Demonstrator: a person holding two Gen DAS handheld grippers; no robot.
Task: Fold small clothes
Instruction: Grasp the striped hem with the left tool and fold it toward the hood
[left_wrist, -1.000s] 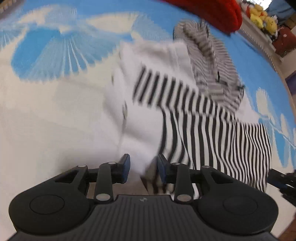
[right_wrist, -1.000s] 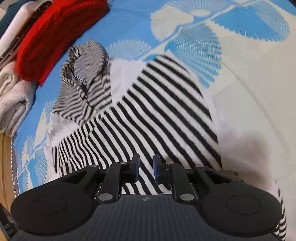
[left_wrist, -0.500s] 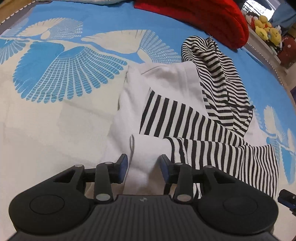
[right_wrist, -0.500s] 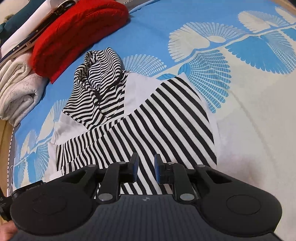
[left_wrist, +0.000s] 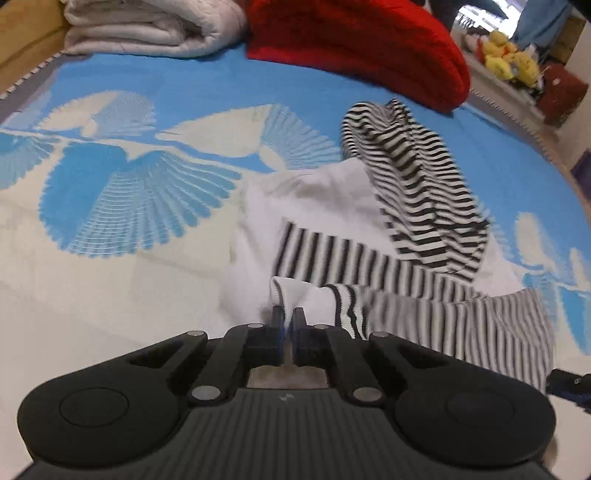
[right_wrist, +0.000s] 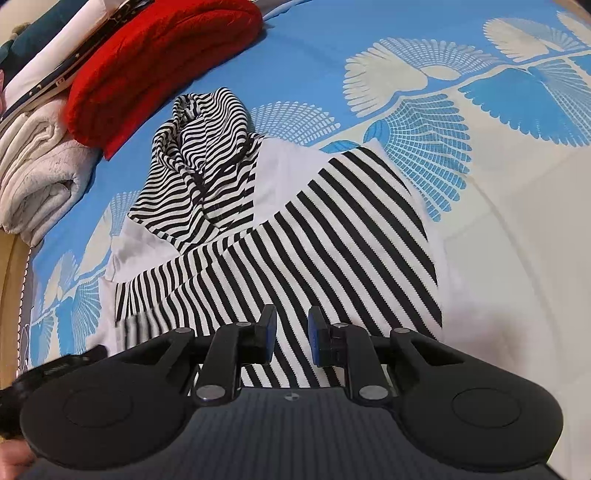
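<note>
A small black-and-white striped hoodie with white panels (right_wrist: 332, 236) lies spread on the bed, its striped hood (right_wrist: 207, 147) bunched at the far end. In the left wrist view the hoodie (left_wrist: 417, 192) stretches away to the right. My left gripper (left_wrist: 287, 314) is shut on the white cuff of a sleeve (left_wrist: 295, 291), which folds up between its jaws. My right gripper (right_wrist: 291, 317) hovers over the striped body near the hem. Its jaws stand slightly apart, and I see no cloth pinched between them.
The bed cover (left_wrist: 129, 192) is blue and cream with fan prints. A red knit bundle (left_wrist: 354, 44) and a folded white blanket (left_wrist: 155, 26) lie at the far edge. Yellow plush toys (left_wrist: 509, 62) sit beyond the bed.
My left gripper's jaws have shut on the white sleeve cuff that lay between them, and the gripper has lifted a little. The right gripper stays over the striped body.
</note>
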